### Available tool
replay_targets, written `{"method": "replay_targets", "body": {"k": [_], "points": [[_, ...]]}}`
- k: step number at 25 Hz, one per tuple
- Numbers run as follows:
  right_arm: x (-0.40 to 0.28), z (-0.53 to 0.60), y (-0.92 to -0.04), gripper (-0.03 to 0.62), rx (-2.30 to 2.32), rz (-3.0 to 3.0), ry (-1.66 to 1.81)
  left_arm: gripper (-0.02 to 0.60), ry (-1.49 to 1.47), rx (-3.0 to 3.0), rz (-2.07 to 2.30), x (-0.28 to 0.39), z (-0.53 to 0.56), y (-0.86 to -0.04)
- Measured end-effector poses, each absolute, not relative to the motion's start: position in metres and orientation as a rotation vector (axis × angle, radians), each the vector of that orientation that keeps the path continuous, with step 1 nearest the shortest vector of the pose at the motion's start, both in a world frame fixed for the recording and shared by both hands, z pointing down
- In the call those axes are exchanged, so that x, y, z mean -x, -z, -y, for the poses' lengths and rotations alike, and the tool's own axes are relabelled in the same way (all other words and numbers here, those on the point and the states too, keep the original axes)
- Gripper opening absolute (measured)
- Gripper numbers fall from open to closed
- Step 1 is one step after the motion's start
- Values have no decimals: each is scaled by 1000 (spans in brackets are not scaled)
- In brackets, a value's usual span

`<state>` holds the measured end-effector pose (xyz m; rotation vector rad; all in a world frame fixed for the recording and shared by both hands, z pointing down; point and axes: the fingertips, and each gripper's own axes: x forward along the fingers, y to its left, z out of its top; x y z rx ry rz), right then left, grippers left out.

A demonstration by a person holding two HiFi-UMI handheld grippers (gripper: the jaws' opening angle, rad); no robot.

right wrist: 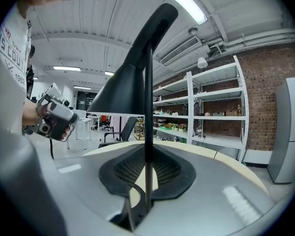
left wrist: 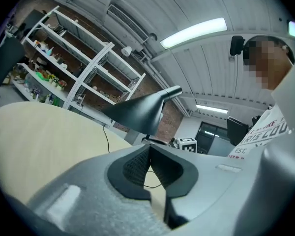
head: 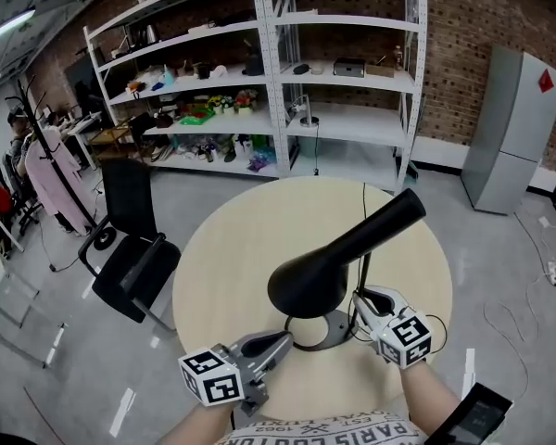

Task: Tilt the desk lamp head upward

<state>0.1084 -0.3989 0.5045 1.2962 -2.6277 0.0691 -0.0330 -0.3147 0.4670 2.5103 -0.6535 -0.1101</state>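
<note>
A black desk lamp stands on the round beige table (head: 222,248). Its cone-shaped head (head: 308,281) points down and toward me, and its neck (head: 394,216) rises to the far right. The ring base (head: 338,329) lies under the head. My right gripper (head: 360,302) is shut on the lamp's thin upright pole (right wrist: 148,112), which runs straight up between the jaws (right wrist: 147,168). My left gripper (head: 283,341) hovers left of the base, shut with nothing in it (left wrist: 149,161). The lamp head (left wrist: 142,109) shows ahead of it.
A black cable (head: 363,202) runs from the lamp across the table's far side. A black office chair (head: 130,248) stands to the table's left. White shelving racks (head: 287,82) and a grey cabinet (head: 514,128) line the brick wall behind.
</note>
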Motion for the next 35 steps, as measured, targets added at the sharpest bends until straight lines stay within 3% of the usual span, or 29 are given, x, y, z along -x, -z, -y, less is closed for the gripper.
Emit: {"method": "replay_targets", "body": {"k": [7, 9, 15, 35], "points": [[-107, 401, -507, 38, -1333, 2640, -58, 3, 346, -2369, 613, 51, 331, -463], [-105, 401, -508, 38, -1335, 2651, -63, 57, 453, -2288, 546, 54, 337, -462], [-107, 401, -512, 38, -1343, 2652, -83, 78, 694, -2036, 381, 57, 354, -461], [-107, 401, -510, 37, -1322, 2654, -60, 87, 972, -1697, 184, 58, 379, -462]]}}
